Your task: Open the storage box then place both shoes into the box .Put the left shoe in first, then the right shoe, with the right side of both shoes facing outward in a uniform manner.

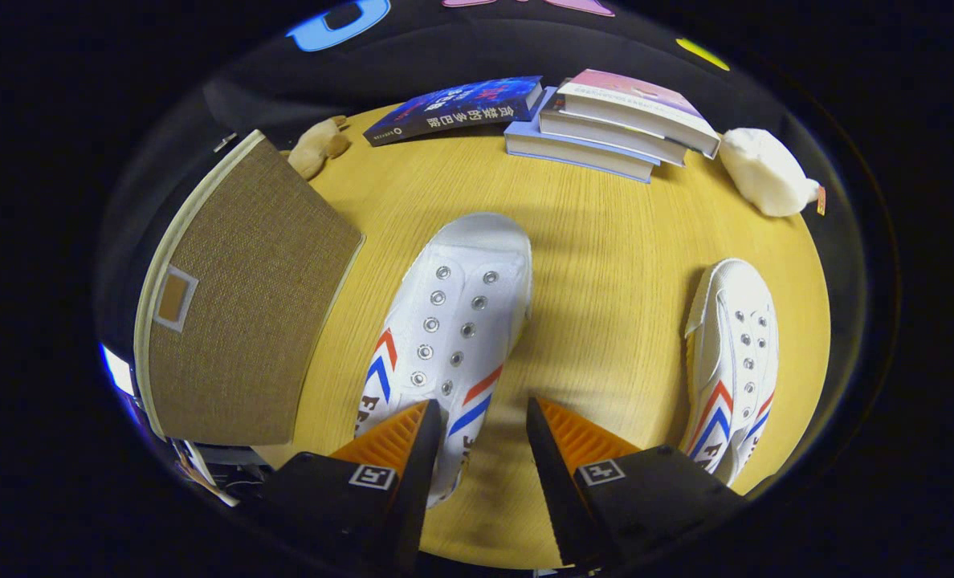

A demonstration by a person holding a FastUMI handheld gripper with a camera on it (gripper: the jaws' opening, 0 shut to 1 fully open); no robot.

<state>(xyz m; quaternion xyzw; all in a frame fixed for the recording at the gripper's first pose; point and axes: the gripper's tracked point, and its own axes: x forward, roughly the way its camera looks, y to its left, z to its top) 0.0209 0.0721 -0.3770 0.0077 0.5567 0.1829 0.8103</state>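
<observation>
Here, at about nine o'clock from the fingers, the storage box (244,297) sits on the wooden table (605,321), its brown woven lid closed and a small label window on the side facing the camera. Just past its far corner, at roughly eleven o'clock, lies a small tan plush toy (319,146). At twelve o'clock, directly ahead of the gripper (479,429), a white canvas shoe (453,321) with red and blue chevron stripes and metal eyelets points away from the camera; its heel end lies between the fingers. The fingers stand spread wide apart, and whether either one touches the shoe cannot be told. Beyond the shoe, near the far edge of the table, a dark blue book (457,107) lies flat, and just beside it at one o'clock is a stack of three books (609,128). At two o'clock a white plush toy (766,170) rests near the table edge. At three o'clock, well apart from the first, the second white shoe (734,361) with matching stripes lies toe pointing away.
</observation>
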